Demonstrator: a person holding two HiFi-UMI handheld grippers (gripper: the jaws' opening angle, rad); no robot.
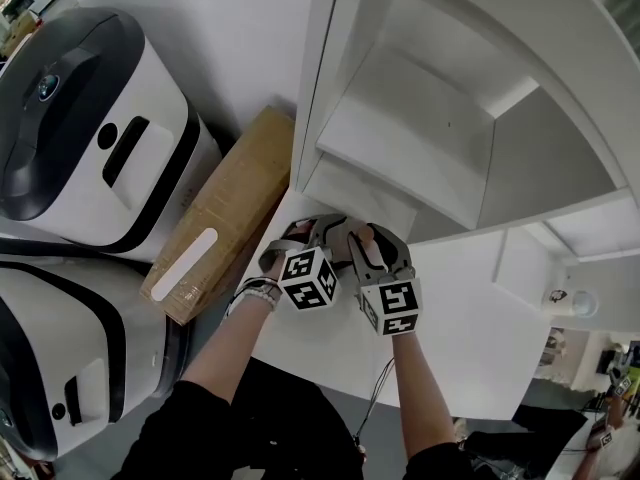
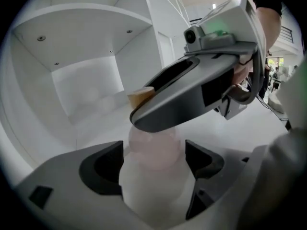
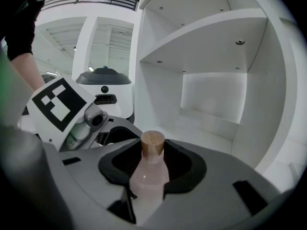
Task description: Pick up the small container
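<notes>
Pick-up judged largely done. Clamped in the right gripper (image 3: 156,163): small pale-pink translucent container (image 3: 148,176), bottle-shaped, round brown wooden cap (image 3: 152,144) pointing away along the fingers (image 3: 187,169), black pads closed against both sides of the body. Held out in front of the tall white shelf unit (image 1: 420,118), above the white counter (image 1: 480,338) — apparently clear of it, though contact with the surface not checkable from the head view, both tools covering the spot. Alongside: left gripper (image 2: 153,150), fingers (image 2: 103,169) spread wide to either side of the same container, no pad pressing on it, so nothing gripped on that side. Left to do, by estimate: at most a higher lift, or a closing of the left fingers if a two-handed hold wanted. Counted: one container, one cap, two grippers, one shelf unit with several open compartments, one flat brown cardboard box (image 1: 225,213) beside it, two large white-and-black machines (image 1: 90,128) at the left of the head view.
</notes>
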